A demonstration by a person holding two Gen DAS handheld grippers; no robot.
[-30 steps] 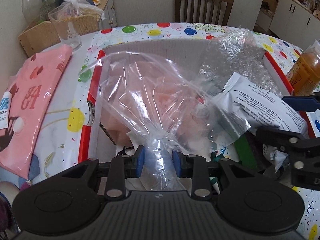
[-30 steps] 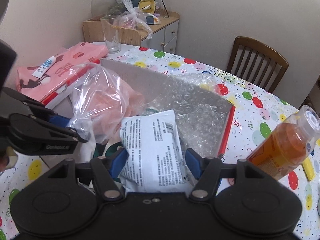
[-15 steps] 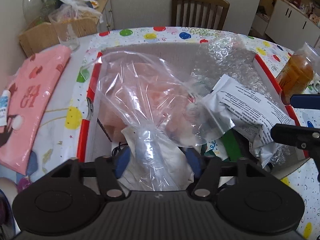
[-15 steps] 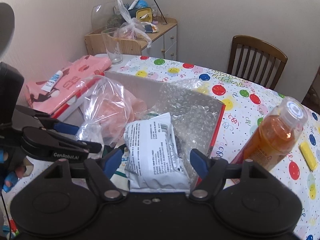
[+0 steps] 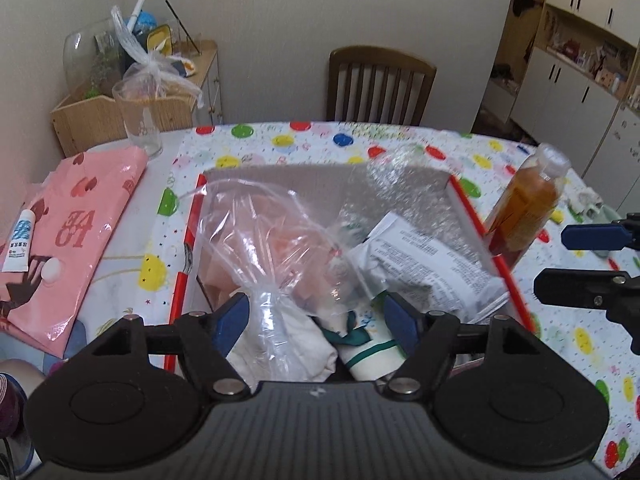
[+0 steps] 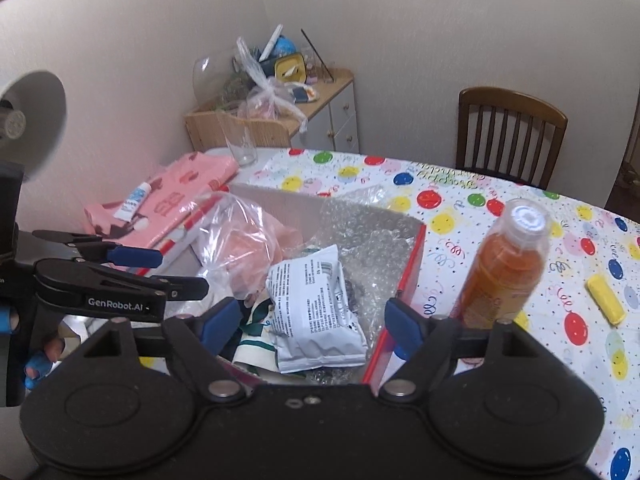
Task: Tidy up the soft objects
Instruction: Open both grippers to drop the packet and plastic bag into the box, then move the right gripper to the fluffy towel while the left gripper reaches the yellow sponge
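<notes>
Box (image 5: 486,236), red-edged, on tabletop (image 5: 280,144): holds clear bag (image 5: 260,248), white packet (image 5: 424,264), bubble wrap (image 6: 372,240), gathered for tidiness. Left gripper (image 5: 316,320): fingers released, above the bag's neck. Right gripper (image 6: 306,322): fingers released, above the packet. Bottle (image 6: 500,264) beside box.

1. Your left hand-held gripper (image 5: 318,320) covers the near wall of the box (image 5: 492,248); you cannot see it.
2. The print on the grey pouch (image 6: 316,312) is too small for you to read.
3. The clear bag (image 5: 260,248) veils its pink contents; their form escapes you.
4. Bubble wrap (image 6: 368,240) hides the box floor.
5. The bench (image 6: 560,280) is cut off at the right edge.
</notes>
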